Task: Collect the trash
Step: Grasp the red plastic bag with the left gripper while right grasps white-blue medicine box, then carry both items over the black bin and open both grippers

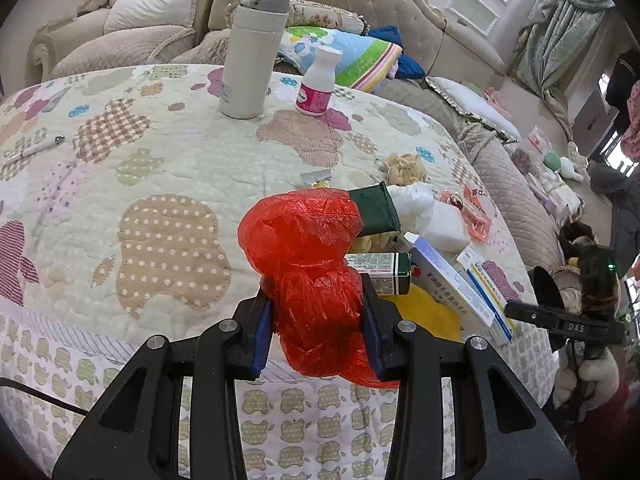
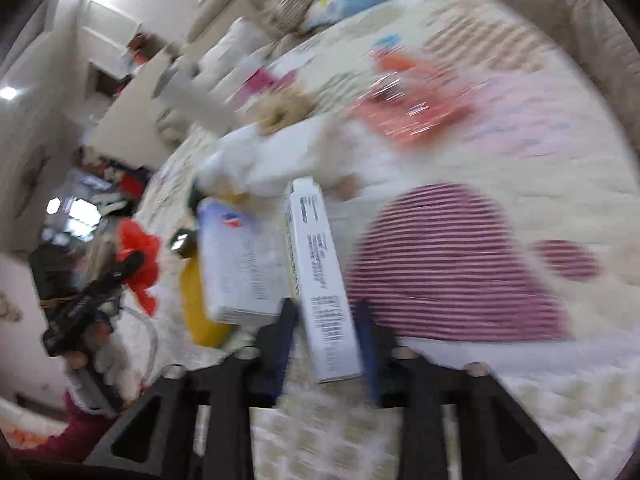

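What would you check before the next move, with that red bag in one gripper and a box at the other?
1. Left gripper pinching the red bag: ok.
2. White box between the right gripper fingers: ok.
3. Right gripper's pads pressing the box: cannot tell, picture blurred.
4. Bag mouth open to receive trash: cannot tell.
5. Trash still lying on the quilted table: not ok.

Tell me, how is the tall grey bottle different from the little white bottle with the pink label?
The grey bottle is much taller than the white bottle. The grey bottle is plain with a grey cap; the white bottle has a pink label and white cap. The grey bottle stands nearly straight; the white bottle looks tilted. Both rest on the quilt.
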`<state>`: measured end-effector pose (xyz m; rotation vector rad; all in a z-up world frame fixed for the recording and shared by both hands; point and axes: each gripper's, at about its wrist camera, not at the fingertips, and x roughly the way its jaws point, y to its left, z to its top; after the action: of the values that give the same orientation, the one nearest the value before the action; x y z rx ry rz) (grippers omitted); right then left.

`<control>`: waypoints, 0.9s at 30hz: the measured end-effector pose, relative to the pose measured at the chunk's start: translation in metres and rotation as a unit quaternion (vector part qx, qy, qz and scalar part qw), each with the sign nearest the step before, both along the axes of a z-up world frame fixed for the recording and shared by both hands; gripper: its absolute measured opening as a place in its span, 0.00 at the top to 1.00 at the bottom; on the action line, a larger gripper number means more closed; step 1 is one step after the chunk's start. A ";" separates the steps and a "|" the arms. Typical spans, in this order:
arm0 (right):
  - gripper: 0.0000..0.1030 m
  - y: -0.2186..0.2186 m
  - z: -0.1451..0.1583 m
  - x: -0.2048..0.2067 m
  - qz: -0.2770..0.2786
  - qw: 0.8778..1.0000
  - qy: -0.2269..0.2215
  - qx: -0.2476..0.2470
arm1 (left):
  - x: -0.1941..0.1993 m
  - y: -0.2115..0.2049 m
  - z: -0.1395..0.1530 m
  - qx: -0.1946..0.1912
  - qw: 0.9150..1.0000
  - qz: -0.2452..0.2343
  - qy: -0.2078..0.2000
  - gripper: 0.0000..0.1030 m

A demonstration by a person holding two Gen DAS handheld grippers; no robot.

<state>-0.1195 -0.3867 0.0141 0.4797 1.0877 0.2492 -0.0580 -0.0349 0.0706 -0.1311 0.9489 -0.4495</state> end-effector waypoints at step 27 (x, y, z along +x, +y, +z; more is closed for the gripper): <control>0.58 -0.004 0.044 -0.025 0.020 0.971 -0.092 -0.222 | -0.046 -0.116 0.071 -0.025 0.991 -0.122 -0.045 0.65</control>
<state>-0.1442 -0.3902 0.0580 0.0330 0.9356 0.0775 -0.1041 -0.1506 0.1411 -0.0394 0.8675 -0.6995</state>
